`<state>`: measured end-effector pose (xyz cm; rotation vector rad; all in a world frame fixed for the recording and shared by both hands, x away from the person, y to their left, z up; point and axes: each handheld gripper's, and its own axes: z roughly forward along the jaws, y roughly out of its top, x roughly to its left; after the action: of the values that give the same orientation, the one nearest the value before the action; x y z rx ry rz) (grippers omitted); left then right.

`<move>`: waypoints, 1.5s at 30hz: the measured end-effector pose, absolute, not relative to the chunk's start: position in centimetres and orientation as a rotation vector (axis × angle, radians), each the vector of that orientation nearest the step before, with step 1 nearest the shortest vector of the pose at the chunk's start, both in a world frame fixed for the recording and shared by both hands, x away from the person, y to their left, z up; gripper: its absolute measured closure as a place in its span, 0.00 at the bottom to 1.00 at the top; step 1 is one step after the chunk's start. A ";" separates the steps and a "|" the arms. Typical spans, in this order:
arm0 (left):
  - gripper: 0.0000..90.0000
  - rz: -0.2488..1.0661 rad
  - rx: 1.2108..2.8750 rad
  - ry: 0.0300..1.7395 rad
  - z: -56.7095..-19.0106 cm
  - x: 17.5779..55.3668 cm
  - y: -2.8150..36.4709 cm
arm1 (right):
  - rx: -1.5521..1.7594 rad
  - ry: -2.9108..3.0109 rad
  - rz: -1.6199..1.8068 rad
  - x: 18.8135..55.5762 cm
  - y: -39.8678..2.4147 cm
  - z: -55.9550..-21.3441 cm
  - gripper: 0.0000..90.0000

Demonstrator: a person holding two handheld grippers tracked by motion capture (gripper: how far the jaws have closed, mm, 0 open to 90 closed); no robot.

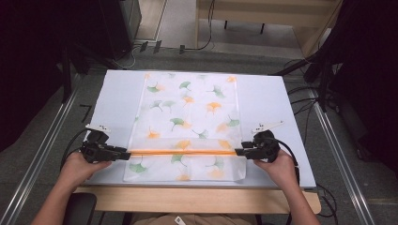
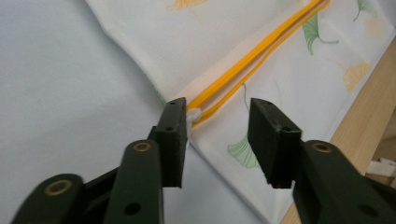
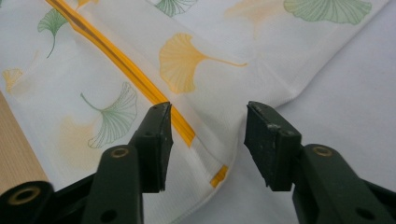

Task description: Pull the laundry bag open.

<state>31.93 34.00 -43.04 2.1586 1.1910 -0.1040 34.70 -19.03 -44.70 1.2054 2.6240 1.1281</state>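
Observation:
A white cloth (image 1: 187, 112) printed with green and orange ginkgo leaves lies flat on the pale board (image 1: 117, 93). Its near end is folded over, and an orange band (image 1: 180, 152) runs across the fold. My left gripper (image 1: 127, 153) sits at the band's left end, open. In the left gripper view the band (image 2: 252, 51) ends just beside the left jaw, and the gripper (image 2: 217, 121) has cloth under the gap. My right gripper (image 1: 237, 151) is at the band's right end, open. In the right gripper view the cloth corner (image 3: 205, 154) lies between its jaws (image 3: 208, 126), untouched by the pads.
The board rests on a wooden table whose front edge (image 1: 197, 199) runs along the near side. Metal rails (image 1: 42, 150) (image 1: 338, 145) flank the table on the floor. Cables (image 1: 305, 103) trail at the right, and a dark cabinet (image 1: 117, 23) stands at the back left.

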 end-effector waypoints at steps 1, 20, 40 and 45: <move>0.59 -0.092 2.150 1.184 -43.0 31.9 33.9 | 1.220 2.618 1.141 34.7 -19.0 -44.6 0.54; 0.37 0.118 2.082 1.177 -42.3 31.9 34.2 | 1.244 2.554 1.198 35.1 -20.1 -44.6 0.42; 0.34 0.242 2.008 1.273 -42.6 32.5 36.9 | 1.278 2.335 1.185 35.5 -24.2 -45.3 0.31; 0.34 0.247 2.002 1.298 -42.7 32.6 37.4 | 1.282 2.356 1.177 35.7 -24.7 -45.6 0.26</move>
<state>32.64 37.35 -42.71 2.0023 1.2985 0.2468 35.66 -24.72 -45.61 1.2822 2.3561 1.1766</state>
